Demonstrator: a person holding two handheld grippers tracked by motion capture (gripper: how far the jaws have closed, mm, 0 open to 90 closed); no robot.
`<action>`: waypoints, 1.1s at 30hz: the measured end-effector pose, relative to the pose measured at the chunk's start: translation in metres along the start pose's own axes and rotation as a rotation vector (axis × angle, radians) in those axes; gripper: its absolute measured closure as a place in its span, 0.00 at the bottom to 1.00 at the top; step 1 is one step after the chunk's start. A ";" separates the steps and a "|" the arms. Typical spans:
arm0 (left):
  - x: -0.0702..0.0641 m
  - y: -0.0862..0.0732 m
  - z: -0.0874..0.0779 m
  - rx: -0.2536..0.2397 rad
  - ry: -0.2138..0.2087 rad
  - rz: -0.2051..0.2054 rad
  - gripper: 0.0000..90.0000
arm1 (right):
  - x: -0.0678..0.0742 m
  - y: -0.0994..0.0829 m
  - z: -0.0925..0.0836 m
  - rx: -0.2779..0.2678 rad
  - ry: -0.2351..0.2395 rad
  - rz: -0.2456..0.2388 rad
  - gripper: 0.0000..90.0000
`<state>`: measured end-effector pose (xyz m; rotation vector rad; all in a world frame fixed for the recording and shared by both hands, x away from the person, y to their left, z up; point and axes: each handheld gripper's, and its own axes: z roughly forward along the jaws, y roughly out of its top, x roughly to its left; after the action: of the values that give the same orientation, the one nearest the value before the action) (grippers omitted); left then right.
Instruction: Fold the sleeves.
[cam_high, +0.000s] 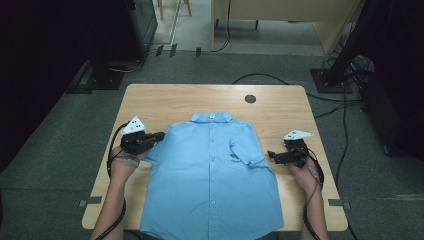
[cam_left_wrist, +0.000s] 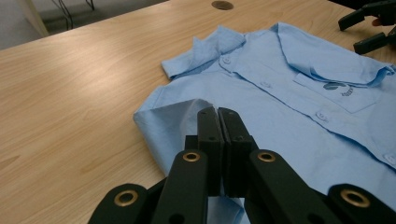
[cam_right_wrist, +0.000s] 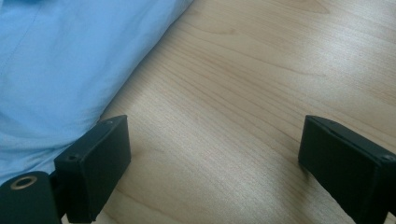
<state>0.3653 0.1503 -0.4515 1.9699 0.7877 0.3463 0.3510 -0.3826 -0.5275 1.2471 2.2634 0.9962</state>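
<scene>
A light blue short-sleeved shirt lies buttoned and face up on the wooden table, collar at the far side. My left gripper is at the shirt's left sleeve. In the left gripper view its jaws are pressed together with the sleeve's edge pinched and drawn up to their tips. The other sleeve lies folded in over the chest. My right gripper stands open just off the shirt's right side. In the right gripper view its jaws hang over bare wood beside the shirt.
A round dark cable hole sits near the table's far edge. Bare wood runs along both sides of the shirt and behind the collar. Cables and stands lie on the floor around the table, and a black frame stands at the back left.
</scene>
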 end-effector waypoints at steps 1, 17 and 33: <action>0.000 0.000 0.000 0.000 0.000 0.000 0.98 | 0.000 0.000 0.000 0.000 0.000 0.000 0.10; -0.010 0.008 0.013 -0.013 -0.035 0.005 0.98 | 0.000 0.000 0.000 0.000 -0.001 0.000 0.10; -0.029 0.001 0.052 0.033 -0.067 0.031 0.98 | 0.000 0.000 0.000 0.000 -0.001 0.000 0.10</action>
<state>0.3717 0.0964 -0.4745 2.0154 0.7252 0.2857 0.3510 -0.3826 -0.5274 1.2474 2.2630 0.9954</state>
